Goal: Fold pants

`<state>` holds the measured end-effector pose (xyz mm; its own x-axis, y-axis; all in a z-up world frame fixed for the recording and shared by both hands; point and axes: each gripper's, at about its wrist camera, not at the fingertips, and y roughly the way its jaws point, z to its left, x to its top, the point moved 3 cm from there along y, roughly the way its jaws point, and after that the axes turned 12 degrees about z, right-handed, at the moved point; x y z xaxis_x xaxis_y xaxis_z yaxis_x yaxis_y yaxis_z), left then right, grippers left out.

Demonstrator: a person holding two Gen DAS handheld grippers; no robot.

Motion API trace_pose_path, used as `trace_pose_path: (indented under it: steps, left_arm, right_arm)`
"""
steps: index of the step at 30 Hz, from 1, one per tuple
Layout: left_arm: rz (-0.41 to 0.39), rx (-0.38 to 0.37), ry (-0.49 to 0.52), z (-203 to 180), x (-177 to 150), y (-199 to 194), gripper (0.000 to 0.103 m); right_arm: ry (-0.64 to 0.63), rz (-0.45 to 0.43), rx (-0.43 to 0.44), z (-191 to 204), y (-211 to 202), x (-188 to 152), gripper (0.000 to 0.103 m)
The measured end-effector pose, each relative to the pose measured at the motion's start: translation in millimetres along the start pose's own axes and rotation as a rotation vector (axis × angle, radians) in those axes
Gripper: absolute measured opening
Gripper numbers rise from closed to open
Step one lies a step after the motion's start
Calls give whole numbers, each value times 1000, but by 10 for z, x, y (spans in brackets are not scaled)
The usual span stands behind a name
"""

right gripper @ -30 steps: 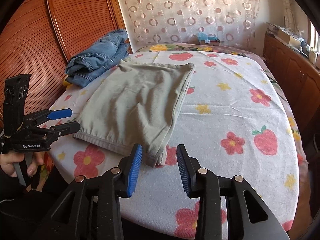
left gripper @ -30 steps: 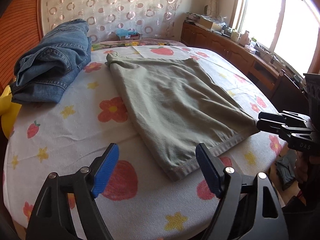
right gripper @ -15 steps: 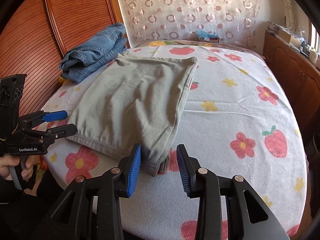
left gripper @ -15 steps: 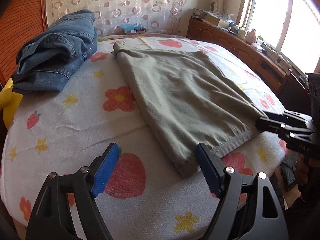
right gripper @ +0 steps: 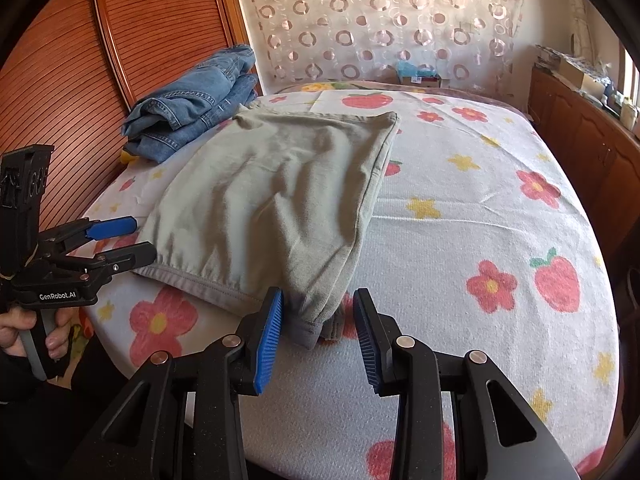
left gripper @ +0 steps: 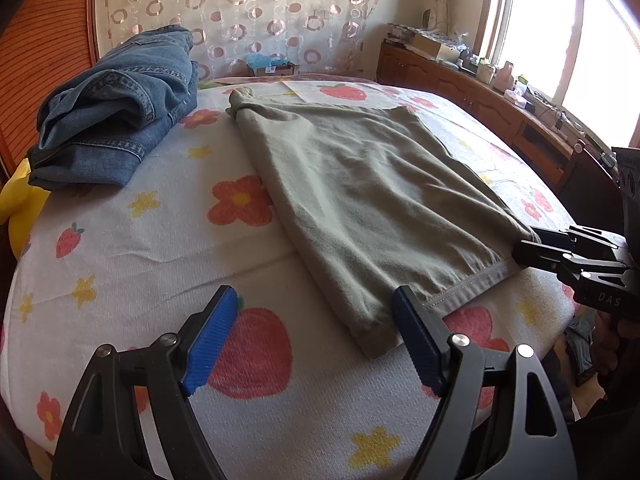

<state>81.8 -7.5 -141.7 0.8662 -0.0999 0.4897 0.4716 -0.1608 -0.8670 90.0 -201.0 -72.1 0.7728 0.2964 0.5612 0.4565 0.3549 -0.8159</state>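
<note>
— Sunlit bedroom, then. What are you working on?

— On a bed with a white cover printed with strawberries, flowers and yellow stars. A wood-slatted panel runs along the left and a curtain with ring patterns hangs at the far end.

— Start with your tongs.

— My left tongs are spread wide with nothing between the blue pads. The near left corner of the pants lies just ahead of the right-hand pad, and I am not touching the cloth. My right tongs stand partly apart at the other near corner. The hem corner lies in the gap between the pads. The left pad is at the cloth or almost so, and whether it presses I cannot tell; the right pad is clear of it, so nothing is pinched.

— And the pants themselves?

— Olive-grey, folded into a flat panel on the middle of the bed. The stitched hem faces me at the near edge, and the far end reaches toward the curtain.

— What lies beyond?

— Blue jeans sit in a bundled heap on the far left of the bed, just beside the pants and close to the slatted panel. Something yellow pokes out under them at the bed's edge.

— Any boxes or bins?

— One small box stands at the foot of the curtain with something blue in it; I cannot tell what. More boxes and bottles crowd the wooden cabinet top under the window, too small to read.
</note>
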Motion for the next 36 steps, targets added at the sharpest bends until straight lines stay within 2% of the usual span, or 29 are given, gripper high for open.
trace_pose_path:
  steps: [4, 5, 6, 9, 13, 15, 17, 36]
  left_arm:
    - [6, -30, 2, -1, -5, -21, 80]
    - [6, -43, 3, -9, -13, -33, 77]
    - [7, -52, 7, -24, -15, -40, 66]
    - [6, -88, 28, -91, -41, -61, 48]
    - [6, -135, 33, -137, -36, -72, 31]
    - [3, -152, 46, -173, -40, -83, 19]
    - [-8, -133, 52, -198, -38, -109, 10]
    - [-161, -184, 115, -314, 110, -918, 4]
  right_arm:
    - [-6, 0, 10, 16, 3, 5, 37]
    - [-10, 0, 18, 25, 4, 2, 32]
    - [-13, 2, 27, 32, 7, 1, 29]
    - [-20, 4, 55, 51, 16, 9, 17]
    - [-9, 0, 69, 36, 22, 24, 15]
    - [2, -4, 82, 19, 18, 27, 15]
    - [7, -11, 87, 23, 2, 25, 15]
    - [-27, -126, 155, 139, -633, 41, 14]
